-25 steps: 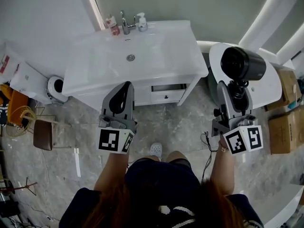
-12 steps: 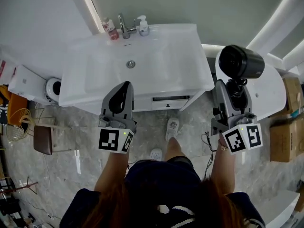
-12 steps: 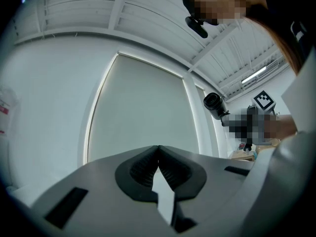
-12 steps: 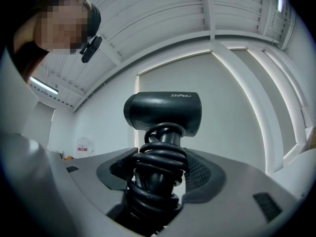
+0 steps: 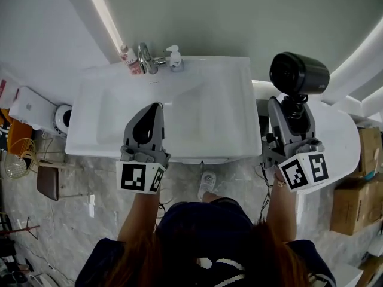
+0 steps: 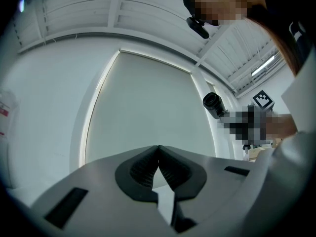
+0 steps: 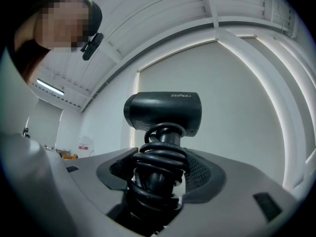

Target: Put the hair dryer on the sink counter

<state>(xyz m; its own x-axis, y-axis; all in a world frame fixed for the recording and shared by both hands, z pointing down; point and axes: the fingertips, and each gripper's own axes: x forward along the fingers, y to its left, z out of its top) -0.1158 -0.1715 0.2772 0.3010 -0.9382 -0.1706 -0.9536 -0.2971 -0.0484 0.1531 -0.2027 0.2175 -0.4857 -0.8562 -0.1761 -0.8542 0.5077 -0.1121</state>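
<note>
Head view: the person stands at the white sink counter (image 5: 227,118), a gripper in each hand. The left gripper (image 5: 157,107) hangs over the counter's front part with its jaws together. The right gripper (image 5: 291,109) is just past the counter's right edge and holds the black hair dryer (image 5: 298,73) upright, off the counter, barrel on top. A faucet (image 5: 145,57), a soap dispenser (image 5: 174,58) and a pink bottle (image 5: 127,57) stand at the counter's back rim.

Left gripper view: both jaws meet at the tips, nothing between them; a pale wall panel lies beyond.

Right gripper view: the jaws clamp the dryer's handle, which is wrapped in coils of black cord (image 7: 158,174), with the barrel above them
</note>
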